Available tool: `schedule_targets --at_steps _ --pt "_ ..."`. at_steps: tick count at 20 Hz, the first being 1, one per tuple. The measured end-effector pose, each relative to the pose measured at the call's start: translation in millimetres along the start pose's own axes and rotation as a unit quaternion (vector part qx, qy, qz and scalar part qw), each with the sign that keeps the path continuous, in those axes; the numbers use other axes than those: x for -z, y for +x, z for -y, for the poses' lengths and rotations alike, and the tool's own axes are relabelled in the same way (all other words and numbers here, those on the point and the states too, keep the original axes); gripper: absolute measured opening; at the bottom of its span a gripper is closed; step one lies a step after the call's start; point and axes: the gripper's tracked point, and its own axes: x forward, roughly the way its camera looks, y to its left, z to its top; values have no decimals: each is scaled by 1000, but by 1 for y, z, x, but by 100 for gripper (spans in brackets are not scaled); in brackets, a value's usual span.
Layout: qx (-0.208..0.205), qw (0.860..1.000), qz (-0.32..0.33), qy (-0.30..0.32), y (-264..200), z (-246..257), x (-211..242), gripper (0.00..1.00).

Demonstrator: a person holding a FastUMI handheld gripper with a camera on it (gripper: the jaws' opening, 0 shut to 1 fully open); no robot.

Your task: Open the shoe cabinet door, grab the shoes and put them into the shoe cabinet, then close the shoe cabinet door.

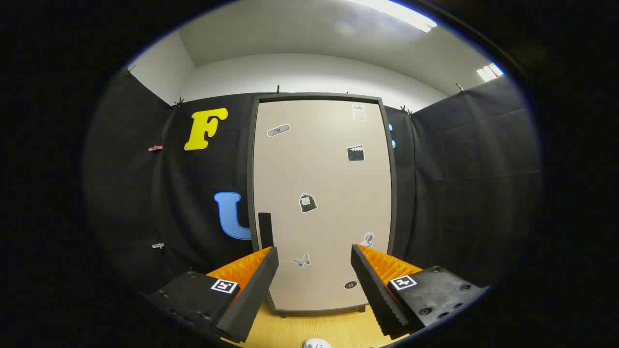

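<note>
Gripper (314, 253) spread wide, empty, shoe cabinet door (321, 203) closed, just beyond the fingers.

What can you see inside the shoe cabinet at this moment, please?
Nothing: the shoe cabinet door is shut and covers the inside. The open gripper faces it, empty.

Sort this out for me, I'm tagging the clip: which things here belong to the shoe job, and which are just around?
For the job: cabinet door, shut; its dark handle, just ahead of one finger; white shoe, barely seen on the floor below; gripper, open, empty.

Just around: stickers on the door; black cloth; wooden floor.
</note>
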Motion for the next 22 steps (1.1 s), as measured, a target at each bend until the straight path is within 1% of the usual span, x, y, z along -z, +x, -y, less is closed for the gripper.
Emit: schedule_targets --at_steps 15,22 --pt "-8 1000 -3 -4 8 -8 2 98" --pt "-13 1000 -4 1 25 -24 5 98"
